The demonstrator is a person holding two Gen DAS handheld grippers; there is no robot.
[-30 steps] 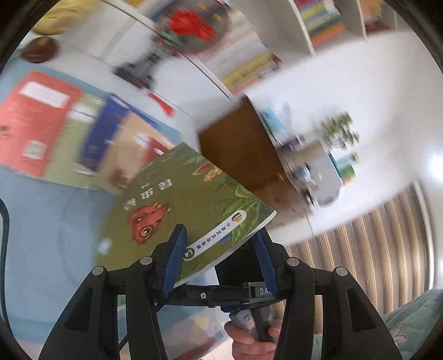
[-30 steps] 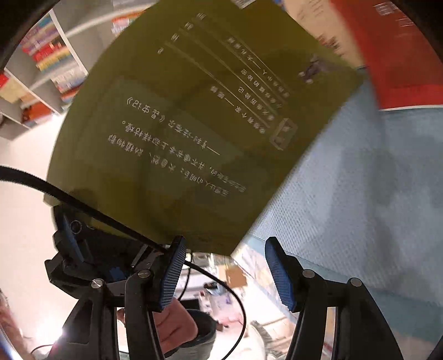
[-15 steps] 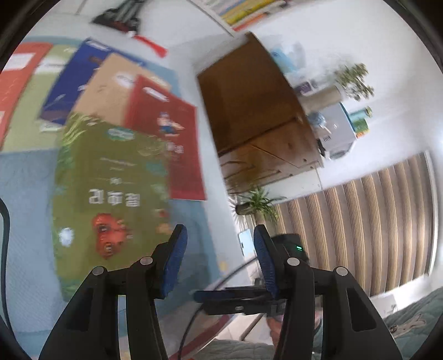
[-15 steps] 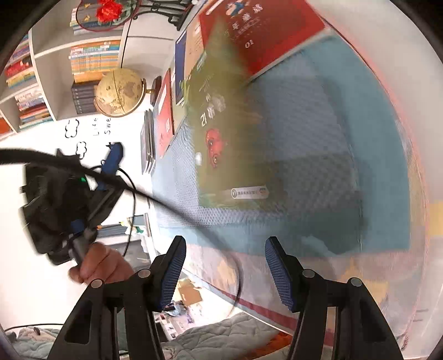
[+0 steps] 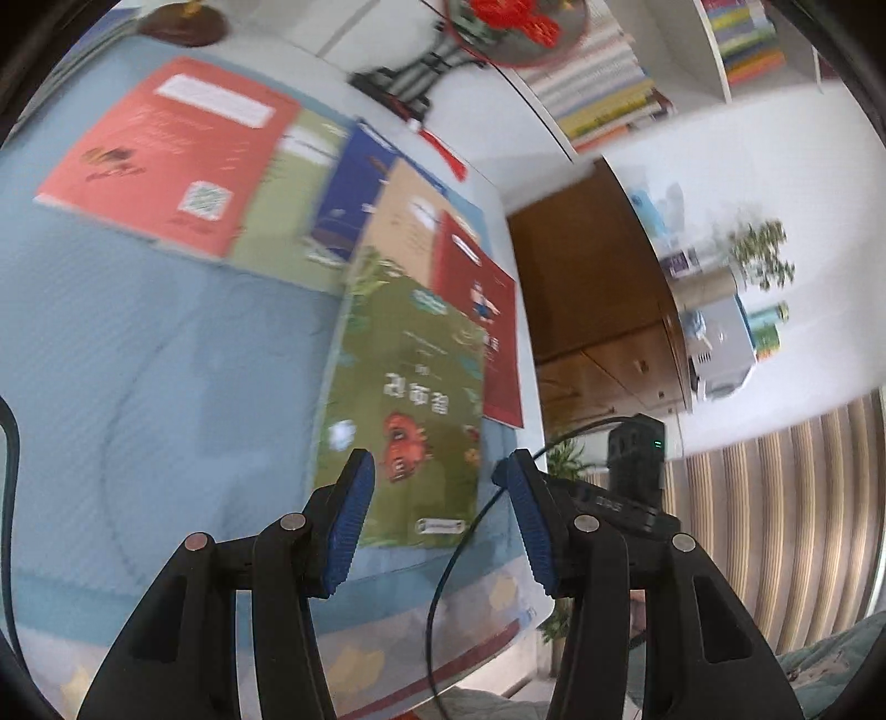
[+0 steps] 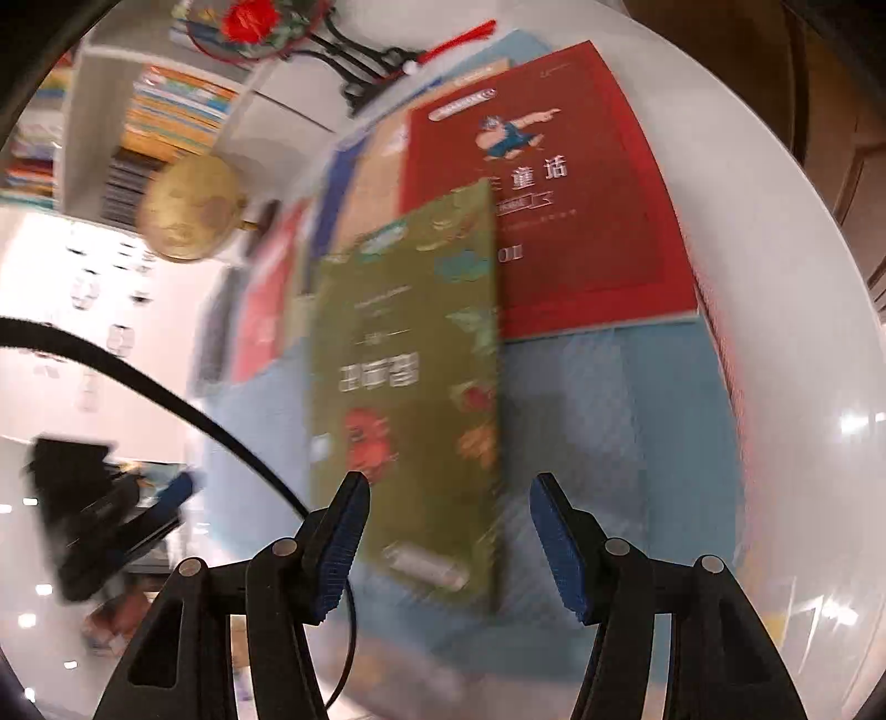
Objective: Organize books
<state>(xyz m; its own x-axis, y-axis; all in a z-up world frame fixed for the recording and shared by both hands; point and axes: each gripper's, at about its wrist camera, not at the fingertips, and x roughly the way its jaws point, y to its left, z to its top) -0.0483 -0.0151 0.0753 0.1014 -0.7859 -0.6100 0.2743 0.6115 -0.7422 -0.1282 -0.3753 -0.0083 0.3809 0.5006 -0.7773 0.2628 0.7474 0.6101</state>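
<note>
Lying flat on the blue mat (image 5: pixel 166 354), the green book (image 5: pixel 407 410) has its cover up and its long axis running from the bottom centre of the frame up toward the row of other books. Its white title characters and a red cartoon creature show in both views, but blur keeps the title from being read; a small white label sits at its near edge. Its far end overlaps the dark red book (image 6: pixel 554 188), whose cover carries a cartoon figure, the characters "童话" and what looks like the number 10.

The left gripper (image 5: pixel 440 515) hangs over the near end of the green book with its blue pads apart and nothing between them. The right gripper (image 6: pixel 448 540) does the same, jaws apart and empty, above the book's near edge.

Only the left view shows the light red book (image 5: pixel 160 149) with a code square at the upper left, the navy book (image 5: pixel 349 188), the wooden cabinet (image 5: pixel 592 310) and the striped curtain (image 5: pixel 775 509) at the lower right. Only the right view shows the golden globe (image 6: pixel 191 210) at the upper left. A red-flower fan on a black stand (image 6: pixel 260 25) appears at the top of both.
</note>
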